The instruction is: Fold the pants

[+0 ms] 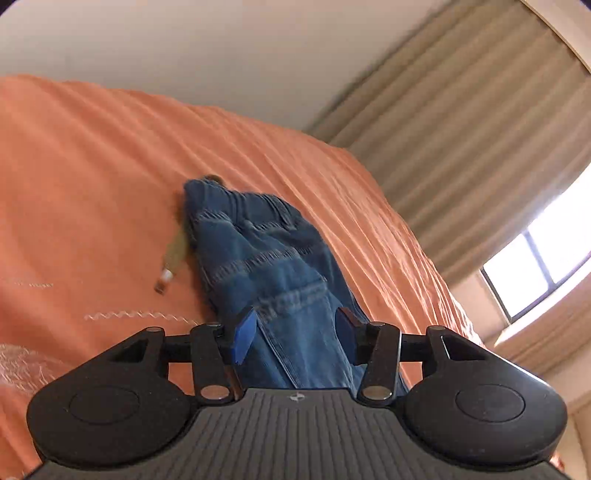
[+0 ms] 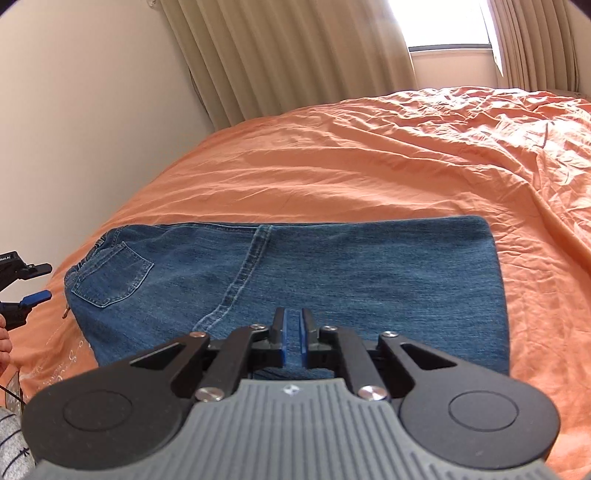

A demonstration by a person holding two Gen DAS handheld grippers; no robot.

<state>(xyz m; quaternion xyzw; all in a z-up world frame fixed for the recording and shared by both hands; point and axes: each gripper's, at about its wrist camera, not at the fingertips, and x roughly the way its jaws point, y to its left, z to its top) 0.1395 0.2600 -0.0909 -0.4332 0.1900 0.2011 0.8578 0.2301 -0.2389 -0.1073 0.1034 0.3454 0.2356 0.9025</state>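
Blue jeans [image 2: 332,273] lie folded flat on the orange bedspread [image 2: 369,166], with the back pocket [image 2: 114,273] and waistband to the left and a straight folded edge to the right. My right gripper [image 2: 293,317] hovers over the near edge of the denim, its blue pads shut with nothing pinched. In the left wrist view the jeans [image 1: 266,258] run away from me, waistband at the far end. My left gripper [image 1: 295,321] stands open above them, its pads clear of the cloth. The left gripper [image 2: 35,284] also shows at the left edge of the right wrist view, off the waistband end.
A small greenish tag [image 1: 171,258] sticks out beside the waistband. A white wall [image 2: 92,110] and beige curtains [image 2: 295,48] border the bed, and a bright window [image 2: 443,22] lies beyond. A person's hand [image 2: 3,354] and striped sleeve [image 2: 13,443] are at the lower left.
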